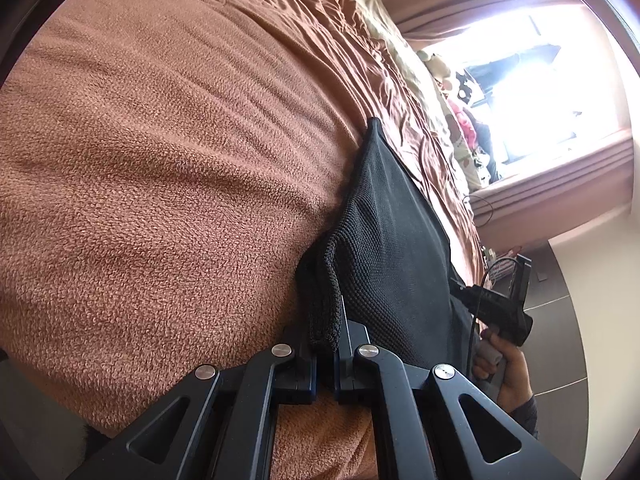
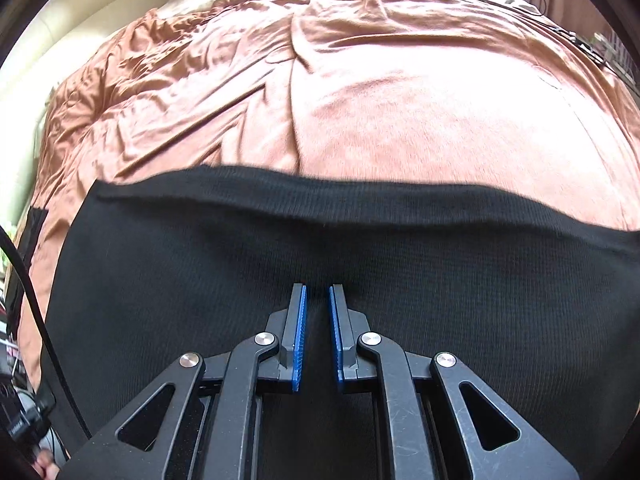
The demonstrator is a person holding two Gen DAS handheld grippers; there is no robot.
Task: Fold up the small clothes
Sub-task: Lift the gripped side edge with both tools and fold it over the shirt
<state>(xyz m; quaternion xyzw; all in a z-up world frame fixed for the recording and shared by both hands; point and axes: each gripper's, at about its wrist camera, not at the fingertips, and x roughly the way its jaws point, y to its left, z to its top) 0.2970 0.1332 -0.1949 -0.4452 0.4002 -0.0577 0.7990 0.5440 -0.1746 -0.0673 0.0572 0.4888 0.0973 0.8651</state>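
left tongs point(image 1: 326, 344) clamped on folded edge of black knit garment point(image 1: 384, 240) | right tongs point(image 2: 318, 336) slightly apart, empty, just above garment | garment on brown blanket point(image 1: 160, 160) over bed | window point(image 1: 532, 76) far right

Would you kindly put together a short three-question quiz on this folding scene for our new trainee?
1. True or false: the left gripper is clamped on an edge of the black garment.
2. What lies under the garment? A) a wooden table B) a brown blanket C) a tiled floor
3. Fill in: the fingers of the right gripper stand slightly ____, over the garment.

Key: 1 true; 2 B; 3 apart, with a narrow gap between the blue pads.
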